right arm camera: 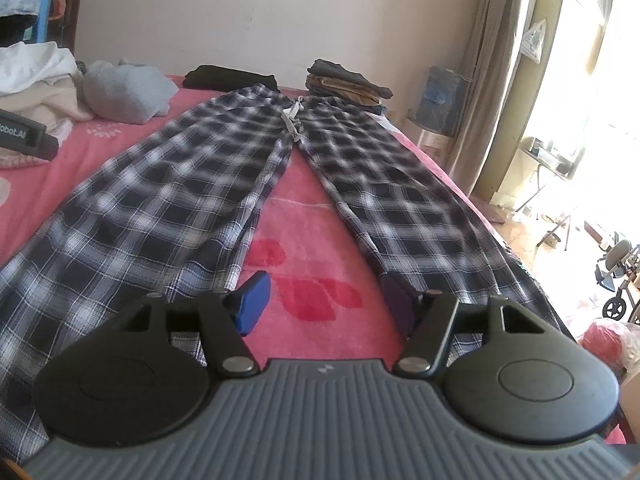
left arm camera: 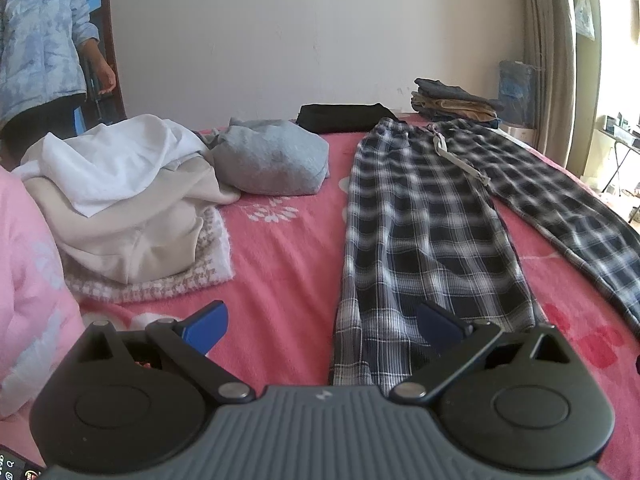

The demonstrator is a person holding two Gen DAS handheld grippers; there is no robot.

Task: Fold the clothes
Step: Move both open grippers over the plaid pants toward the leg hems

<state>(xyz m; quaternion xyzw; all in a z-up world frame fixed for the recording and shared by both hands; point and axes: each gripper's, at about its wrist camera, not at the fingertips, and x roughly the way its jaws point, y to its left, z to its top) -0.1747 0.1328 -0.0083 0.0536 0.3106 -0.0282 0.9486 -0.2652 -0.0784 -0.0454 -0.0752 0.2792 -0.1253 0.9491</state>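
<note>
Dark plaid trousers (left arm camera: 420,240) lie flat on the pink bed cover (left arm camera: 280,248), waist at the far end with a grey drawstring (left arm camera: 452,156), legs spread in a V toward me. My left gripper (left arm camera: 322,326) is open low over the hem of the left leg; its right finger (left arm camera: 438,326) is above the cloth, its left finger over bare cover. In the right wrist view the trousers (right arm camera: 160,200) fill the bed. My right gripper (right arm camera: 326,306) is open over the pink gap between the legs, its right finger (right arm camera: 400,308) at the inner edge of the right leg. Neither holds cloth.
A heap of white and cream clothes (left arm camera: 120,200) and a grey garment (left arm camera: 272,160) lie at the left. A black folded piece (left arm camera: 344,118) and a folded stack (left arm camera: 456,104) sit by the far wall. A person in a pale blue jacket (left arm camera: 40,40) stands far left. The bed's edge drops off at the right.
</note>
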